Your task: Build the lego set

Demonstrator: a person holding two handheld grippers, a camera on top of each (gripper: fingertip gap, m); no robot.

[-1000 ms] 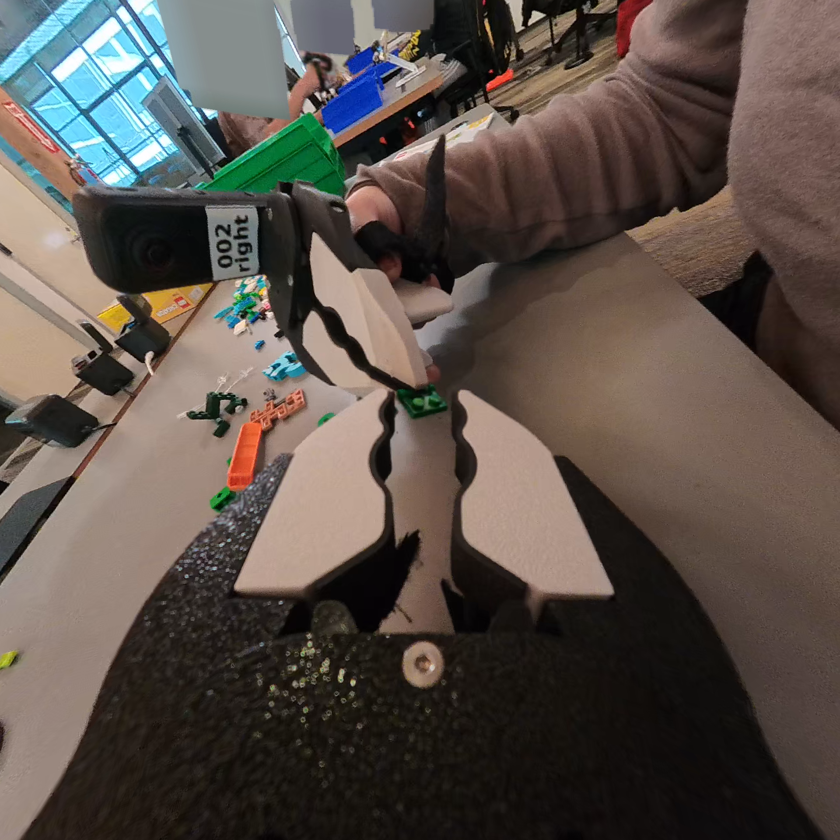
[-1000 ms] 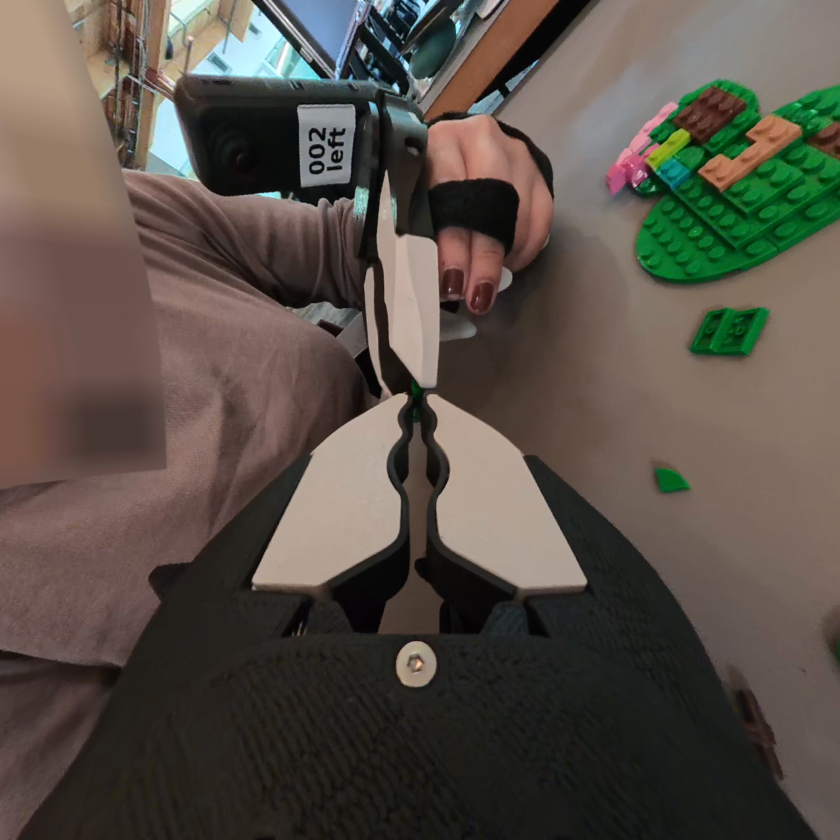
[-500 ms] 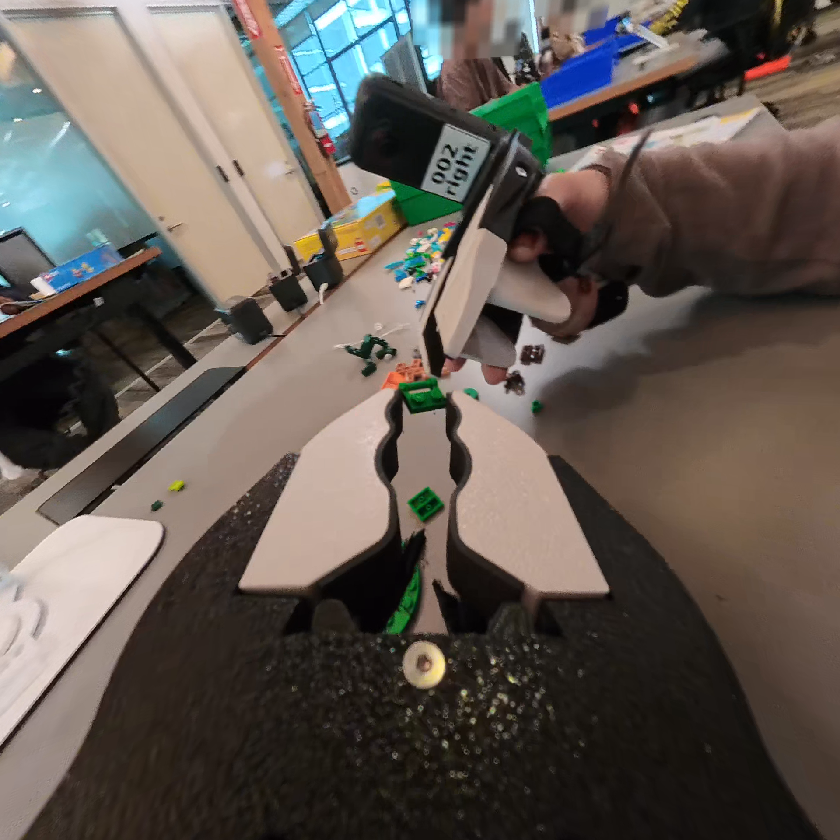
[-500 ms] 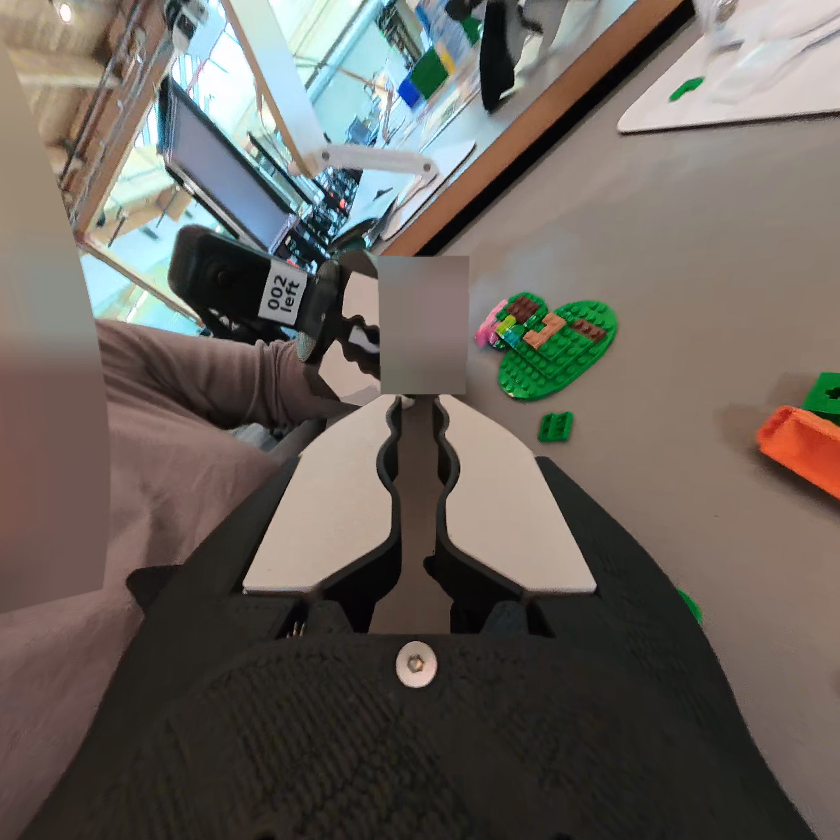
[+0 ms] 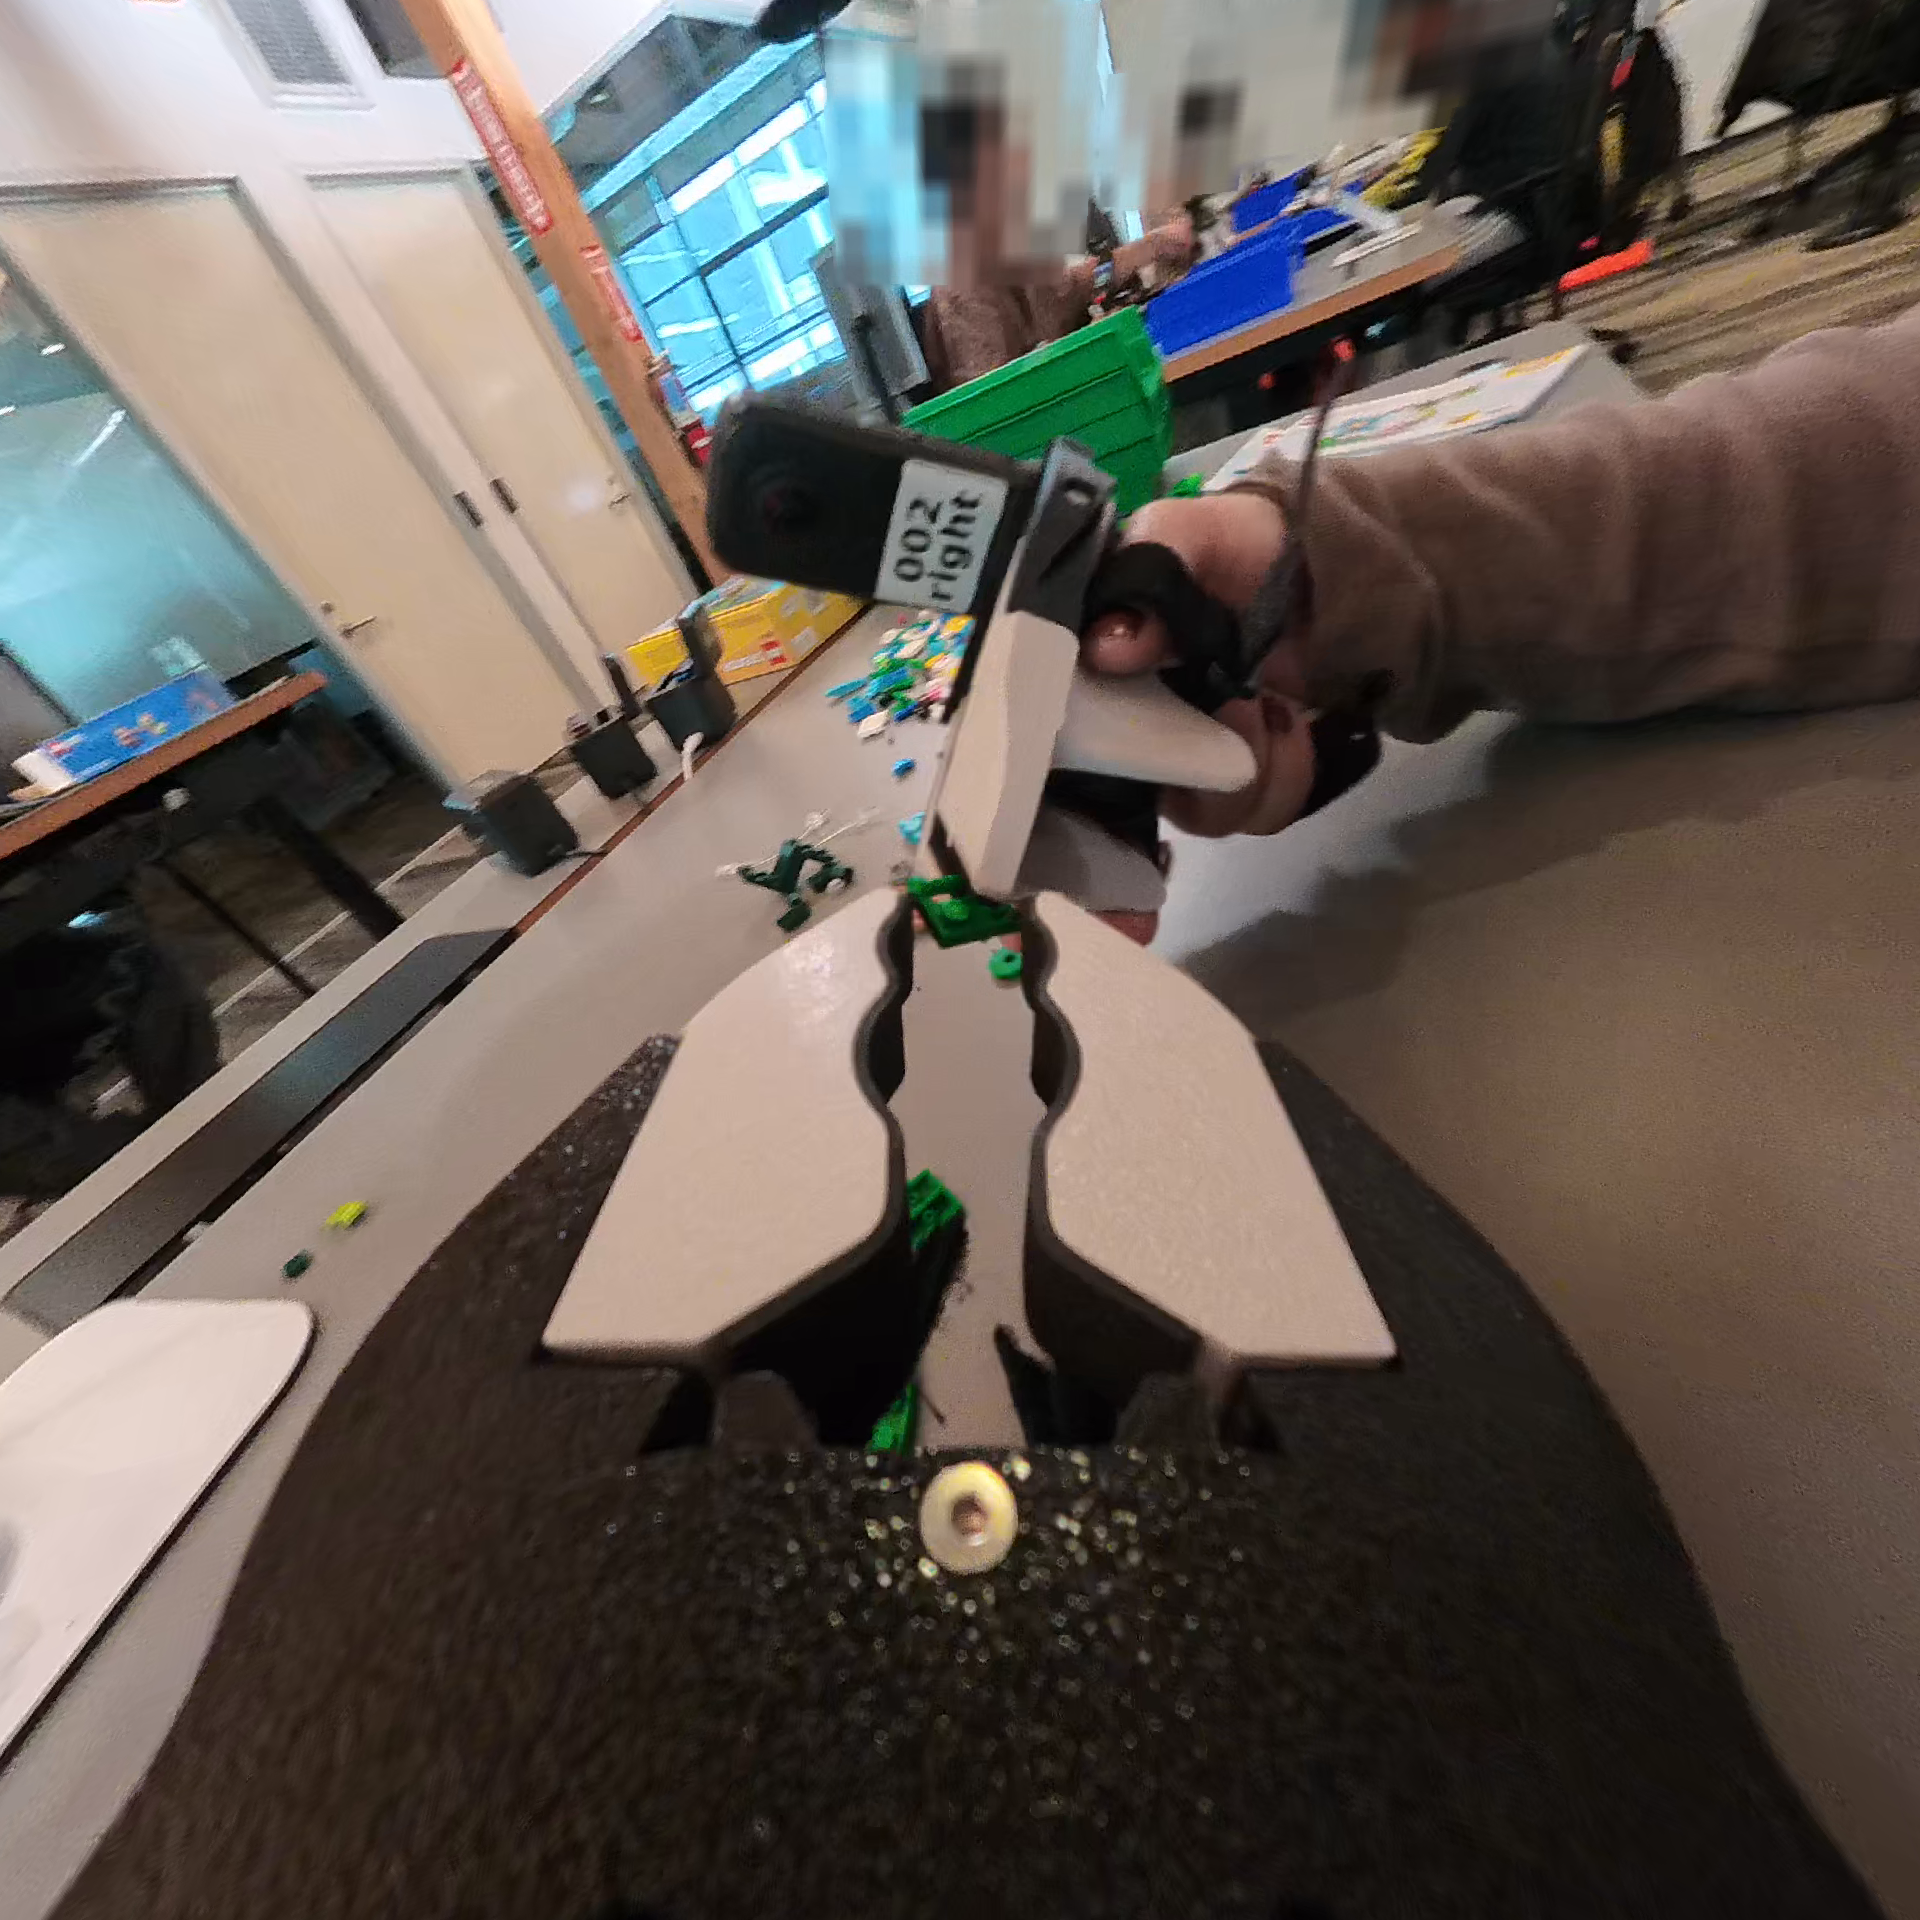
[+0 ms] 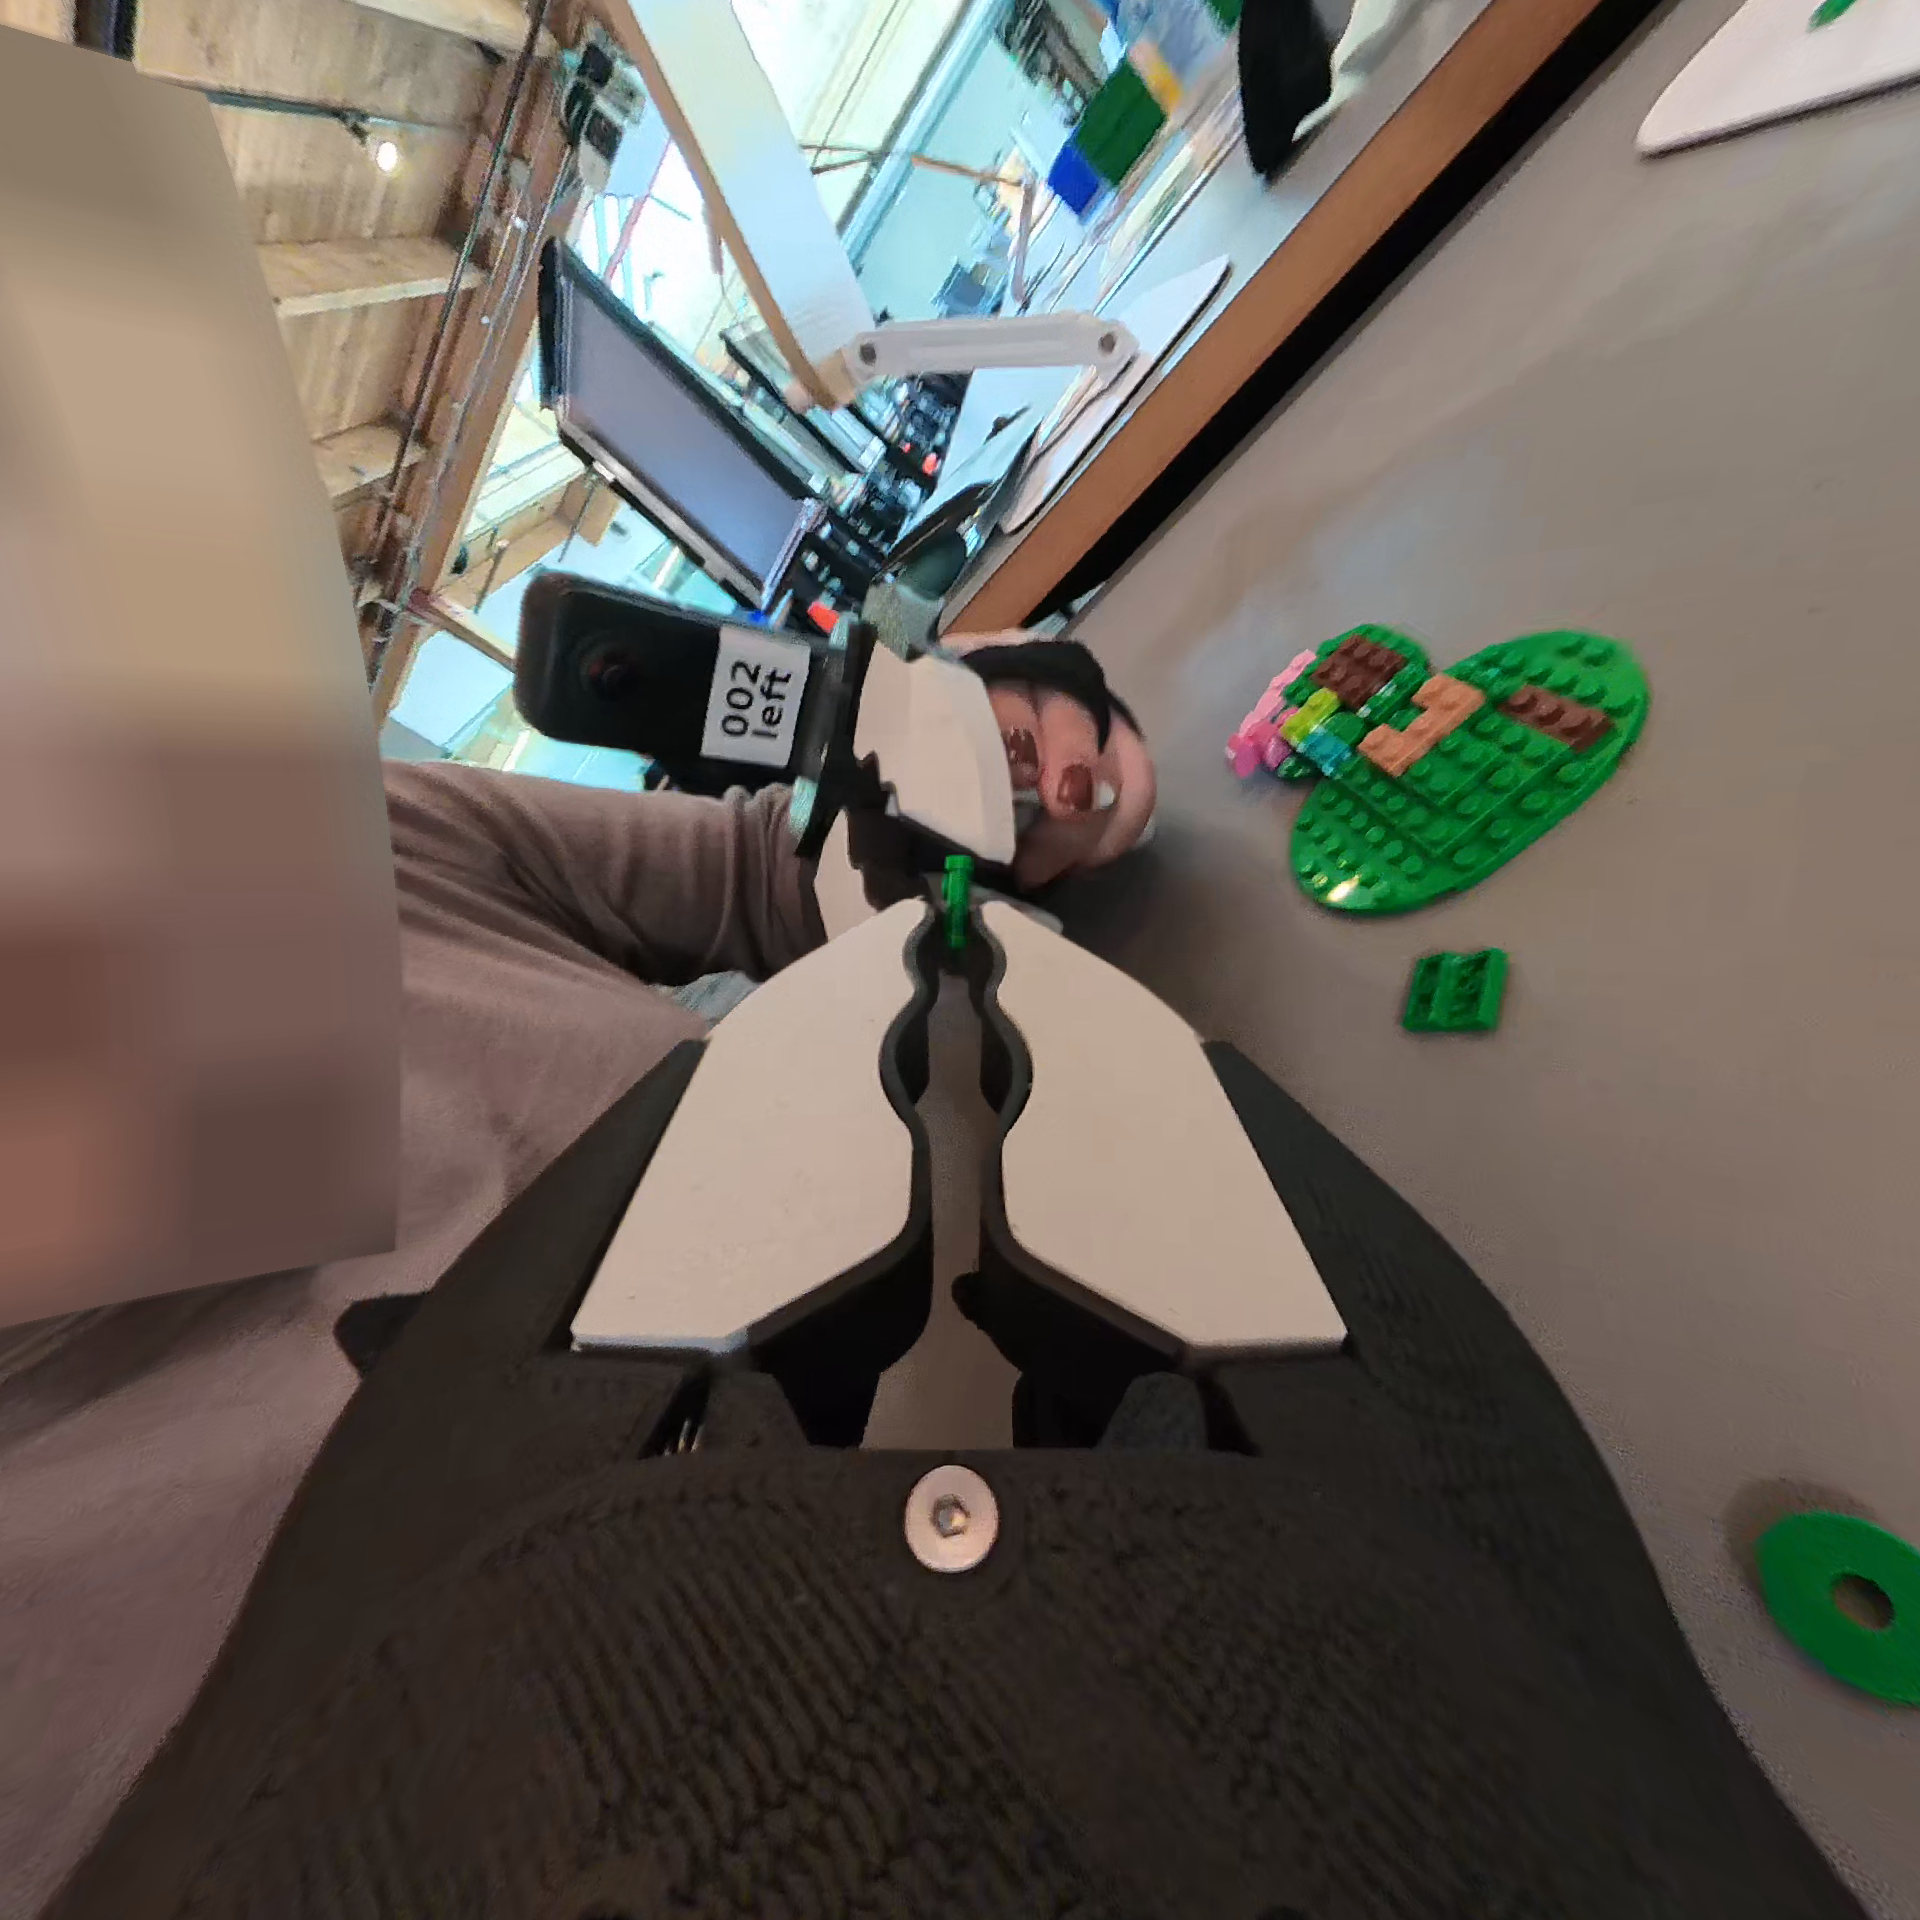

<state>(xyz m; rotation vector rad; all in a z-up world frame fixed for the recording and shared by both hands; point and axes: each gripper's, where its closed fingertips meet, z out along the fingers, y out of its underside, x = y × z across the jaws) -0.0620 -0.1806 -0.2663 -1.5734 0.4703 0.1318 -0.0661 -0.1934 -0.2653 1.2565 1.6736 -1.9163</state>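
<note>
A small green plate (image 5: 961,920) sits between the tips of my left gripper (image 5: 966,912), which is shut on it above the grey table. My right gripper (image 5: 935,883) comes down from above and meets the plate's far edge. In the right wrist view the plate (image 6: 954,904) shows edge-on between the narrow jaws of the right gripper (image 6: 956,916), with the left gripper (image 6: 914,831) just behind it. The green baseplate build (image 6: 1475,790), with brown, tan and pink bricks, lies on the table (image 6: 1558,1143) to the right.
A loose green plate (image 6: 1455,992) and a green disc with a hole (image 6: 1849,1621) lie near the build. Another green plate (image 5: 930,1210) and a small green stud (image 5: 1003,961) lie under the left gripper. Farther off are a dark green figure (image 5: 795,873), a brick pile (image 5: 914,665) and a white mat (image 5: 125,1455). The grippers are tip to tip, or close to it. From either gripper's tips it is about 25 cm to the dark green figure (image 5: 795,873).
Half a second ago the right gripper was drawn back with empty, wider jaws. Now it is back at the left gripper's tips, jaws narrowed on the plate. The left kept hold throughout.
</note>
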